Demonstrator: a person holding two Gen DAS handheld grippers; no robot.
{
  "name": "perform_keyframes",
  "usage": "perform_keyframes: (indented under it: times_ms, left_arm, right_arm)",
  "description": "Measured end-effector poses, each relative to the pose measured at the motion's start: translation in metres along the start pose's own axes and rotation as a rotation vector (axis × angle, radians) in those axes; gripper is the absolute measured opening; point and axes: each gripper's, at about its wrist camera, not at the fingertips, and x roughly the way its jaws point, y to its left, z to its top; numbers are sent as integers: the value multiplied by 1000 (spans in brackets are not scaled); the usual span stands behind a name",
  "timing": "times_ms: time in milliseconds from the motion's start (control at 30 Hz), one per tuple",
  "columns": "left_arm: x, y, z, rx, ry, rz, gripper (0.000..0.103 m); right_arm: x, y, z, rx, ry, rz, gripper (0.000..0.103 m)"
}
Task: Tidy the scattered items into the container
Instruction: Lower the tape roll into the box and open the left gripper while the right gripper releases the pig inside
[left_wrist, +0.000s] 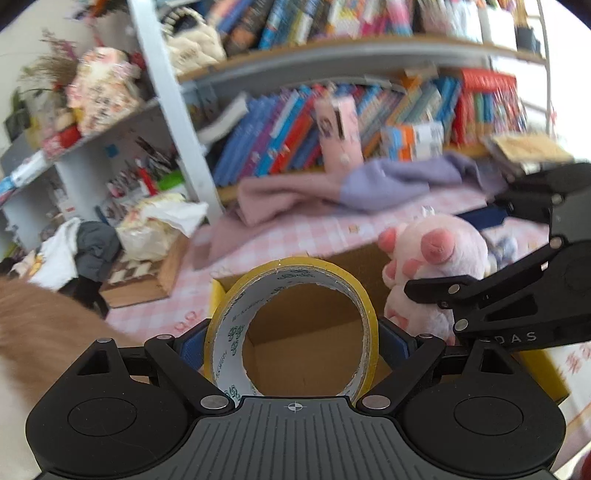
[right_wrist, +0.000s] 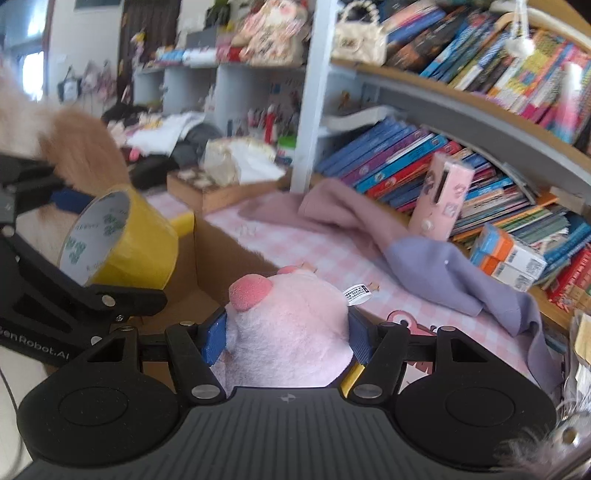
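Note:
My left gripper (left_wrist: 291, 341) is shut on a yellow tape roll (left_wrist: 295, 273), held upright above the open cardboard box (left_wrist: 314, 354) with yellow flaps. The roll also shows in the right wrist view (right_wrist: 125, 243) at the left. My right gripper (right_wrist: 286, 339) is shut on a pink plush toy (right_wrist: 291, 332), held over the box's right side. The plush (left_wrist: 436, 258) and the right gripper's black body show at the right of the left wrist view. The box wall (right_wrist: 221, 254) sits behind the plush.
A pink checked cloth (right_wrist: 332, 254) covers the table. A pink and lilac garment (right_wrist: 424, 266) lies by the bookshelf (right_wrist: 443, 155). A pink carton (right_wrist: 439, 195) leans on the books. A wooden tray (left_wrist: 140, 277) with bags sits at the left. Tan fur (left_wrist: 37, 325) fills the left edge.

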Motion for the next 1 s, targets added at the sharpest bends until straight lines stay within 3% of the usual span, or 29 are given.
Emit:
perform_keyframes:
  times_ms: [200, 333, 567, 733, 1000]
  left_arm:
    - [33, -11, -10, 125, 104, -25, 91]
    - [44, -14, -14, 152, 130, -26, 92]
    - [57, -14, -14, 162, 151, -15, 92]
    - [52, -13, -11, 153, 113, 19, 93]
    - [7, -7, -2, 32, -28, 78, 93]
  right_arm:
    - [24, 6, -16, -138, 86, 32, 63]
    - [35, 4, -21, -156, 127, 49, 63]
    - [41, 5, -22, -174, 125, 43, 67]
    - [36, 0, -18, -154, 80, 45, 74]
    - [-6, -14, -1, -16, -50, 32, 76]
